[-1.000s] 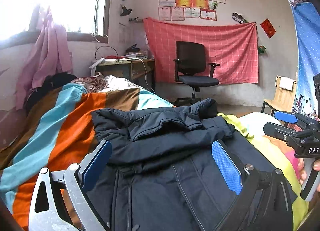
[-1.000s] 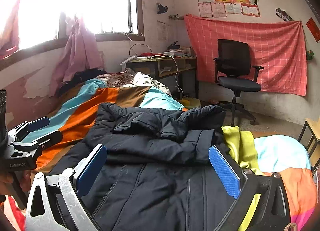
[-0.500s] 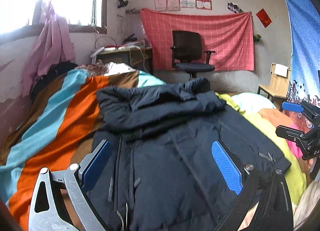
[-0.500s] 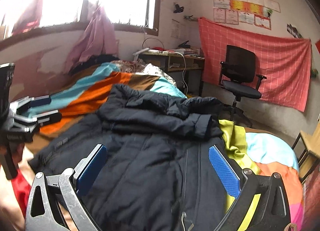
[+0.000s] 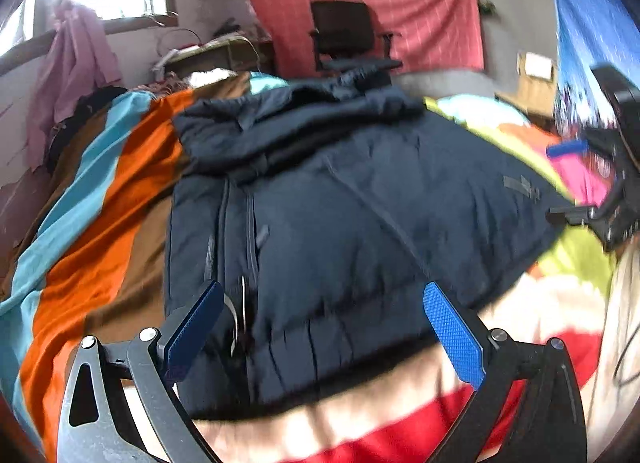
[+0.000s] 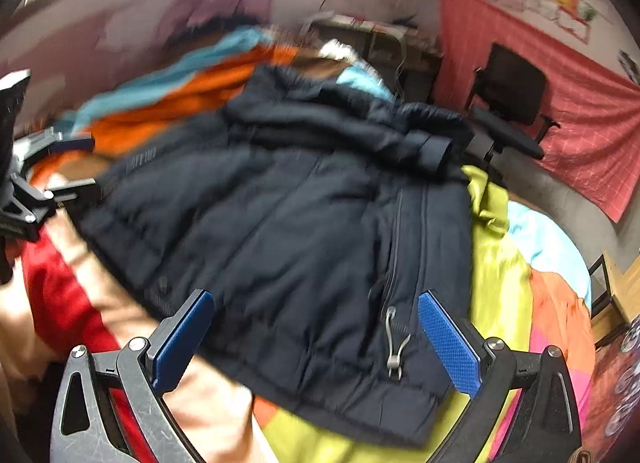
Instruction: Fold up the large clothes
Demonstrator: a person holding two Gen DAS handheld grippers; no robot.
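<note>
A dark navy padded jacket [image 5: 344, 223] lies spread flat on the bed, on a striped blanket [image 5: 92, 231] of orange, turquoise and brown bands. The hem of the jacket faces the near edge of the bed; its sleeves and collar are bunched in a thick roll toward the far edge. The front zipper runs from that roll down to the hem, and a metal zipper pull [image 6: 394, 347] rests just above the hem.

The left tongs [image 5: 320, 327] hover above the hem at the near edge of the bed, blue pads spread wide apart with nothing between them. The right tongs [image 6: 316, 337] are likewise spread wide and empty, positioned over the hem beside the zipper (both views are motion-blurred, so contact between pads and fabric cannot be confirmed). In the left wrist view the right tongs appear at the right edge of the bed, beyond the jacket's side.

Yellow-green bedding [image 6: 496, 263] adjoins the jacket on the right side. A black office chair [image 5: 344, 39] stands beyond the far edge of the bed, before a red cloth [image 5: 424, 19] hung on the wall.
</note>
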